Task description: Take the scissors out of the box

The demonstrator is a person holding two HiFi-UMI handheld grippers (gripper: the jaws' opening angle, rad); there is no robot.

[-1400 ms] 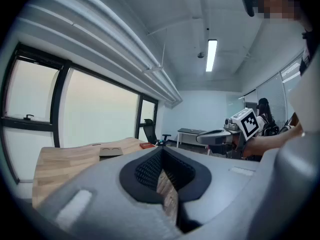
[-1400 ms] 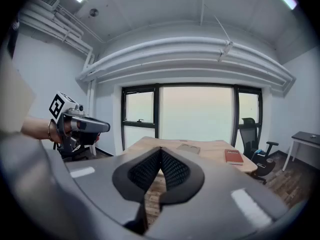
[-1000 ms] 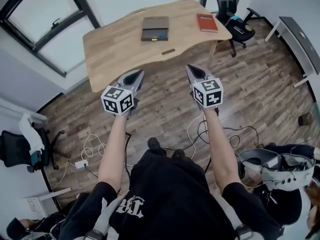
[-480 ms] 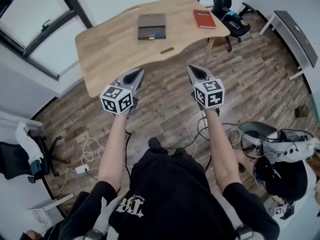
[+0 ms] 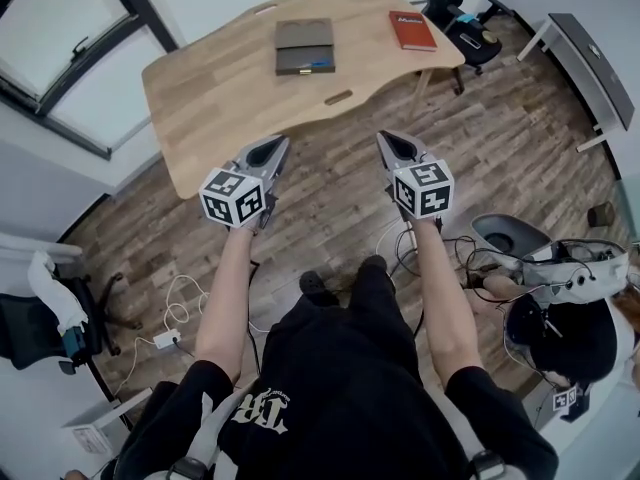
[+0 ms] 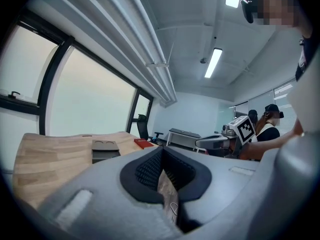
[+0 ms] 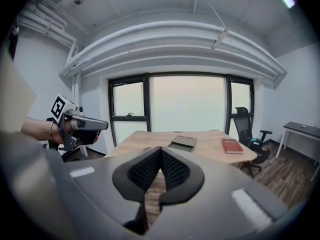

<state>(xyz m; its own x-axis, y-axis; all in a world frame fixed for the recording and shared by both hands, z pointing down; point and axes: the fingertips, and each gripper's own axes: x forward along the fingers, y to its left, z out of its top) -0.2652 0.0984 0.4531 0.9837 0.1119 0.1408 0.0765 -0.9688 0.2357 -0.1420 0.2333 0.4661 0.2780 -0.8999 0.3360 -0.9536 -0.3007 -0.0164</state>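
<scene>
A: Where are the 2 tools?

B: Both are held out in front of the person, side by side over the wood-plank floor (image 5: 330, 203), short of the near edge of the table (image 5: 210, 98). The left tool (image 5: 281, 145) has its jaws pressed together with nothing between them. The right tool (image 5: 384, 139) is the same, closed and empty.

A: And the box?

B: The flat dark box (image 5: 304, 47) sits on the table toward its far side, well apart from both tools. Its near edge shows a dark strip with a bit of blue. I cannot make out the scissors in any view.

A: Anything else up there?

B: 1 red book (image 5: 412, 30) lies flat at the table's right end, apart from the box. Beyond it stands a black office chair (image 5: 466, 34).
</scene>
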